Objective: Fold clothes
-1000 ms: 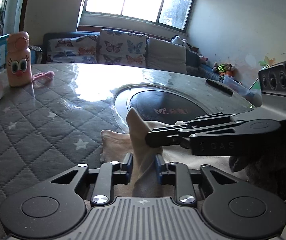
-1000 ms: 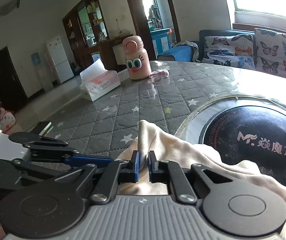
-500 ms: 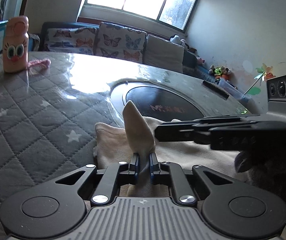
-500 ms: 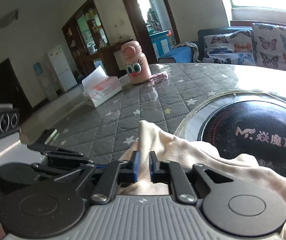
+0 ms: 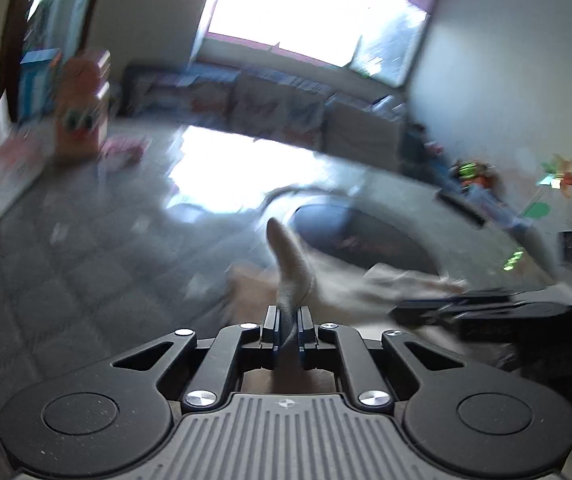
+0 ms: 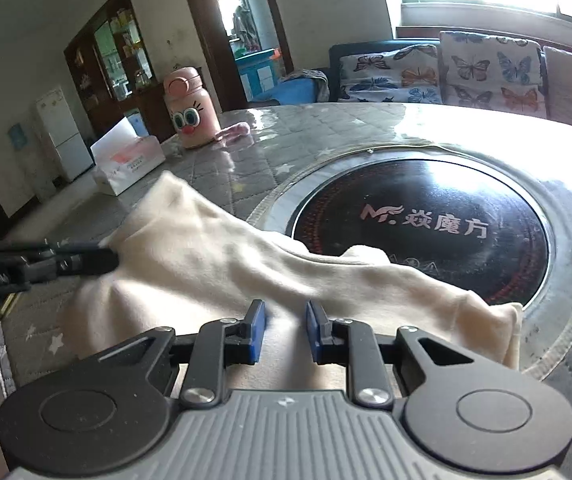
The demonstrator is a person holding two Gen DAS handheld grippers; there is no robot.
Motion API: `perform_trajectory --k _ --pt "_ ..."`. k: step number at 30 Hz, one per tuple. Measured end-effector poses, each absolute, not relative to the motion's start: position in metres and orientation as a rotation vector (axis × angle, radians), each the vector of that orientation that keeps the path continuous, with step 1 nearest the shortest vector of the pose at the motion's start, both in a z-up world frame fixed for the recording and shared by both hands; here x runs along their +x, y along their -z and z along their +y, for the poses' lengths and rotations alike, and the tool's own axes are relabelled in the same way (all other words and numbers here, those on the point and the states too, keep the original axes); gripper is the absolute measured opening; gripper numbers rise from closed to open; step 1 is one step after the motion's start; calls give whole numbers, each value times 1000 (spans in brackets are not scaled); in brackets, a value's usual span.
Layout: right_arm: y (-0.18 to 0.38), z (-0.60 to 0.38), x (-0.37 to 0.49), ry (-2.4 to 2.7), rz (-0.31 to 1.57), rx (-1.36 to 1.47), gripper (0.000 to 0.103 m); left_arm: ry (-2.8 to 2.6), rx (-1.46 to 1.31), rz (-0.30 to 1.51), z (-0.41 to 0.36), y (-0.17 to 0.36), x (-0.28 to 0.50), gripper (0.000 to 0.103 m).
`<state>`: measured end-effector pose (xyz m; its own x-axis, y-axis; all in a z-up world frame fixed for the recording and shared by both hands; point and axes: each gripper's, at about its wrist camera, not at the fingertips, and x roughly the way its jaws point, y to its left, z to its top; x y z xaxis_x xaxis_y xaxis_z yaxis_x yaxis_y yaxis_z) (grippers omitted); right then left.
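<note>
Tabletop (image 6: 325,136) — cloth (image 5: 289,280) between left fingers (image 5: 272,328)

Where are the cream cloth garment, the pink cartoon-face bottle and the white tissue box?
Cream cloth garment (image 6: 222,256), right wrist view, middle of the fabric.
Pink cartoon-face bottle (image 6: 189,114), right wrist view, its painted face.
White tissue box (image 6: 128,164), right wrist view, its front side.

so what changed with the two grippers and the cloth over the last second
The right gripper has let go of the cream garment, its jaws now apart. The left gripper stays clamped on a raised fold, its view blurred by motion. The pink bottle and tissue box have not moved.
</note>
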<state>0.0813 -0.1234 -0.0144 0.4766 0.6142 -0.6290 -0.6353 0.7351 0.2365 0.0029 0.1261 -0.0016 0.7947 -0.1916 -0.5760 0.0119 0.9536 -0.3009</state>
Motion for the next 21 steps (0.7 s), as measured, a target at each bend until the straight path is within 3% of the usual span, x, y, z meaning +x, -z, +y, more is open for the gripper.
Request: perform_trajectory --k 5,14,21 --pt "15 -121 80 -764 746 -49 21 73 -322 680 136 10 1 9" --pt "1 -118 78 -778 711 -71 22 127 -270 609 125 -21 8 9" --pt "8 -113 85 -757 736 -109 22 101 -172 696 114 10 41 9"
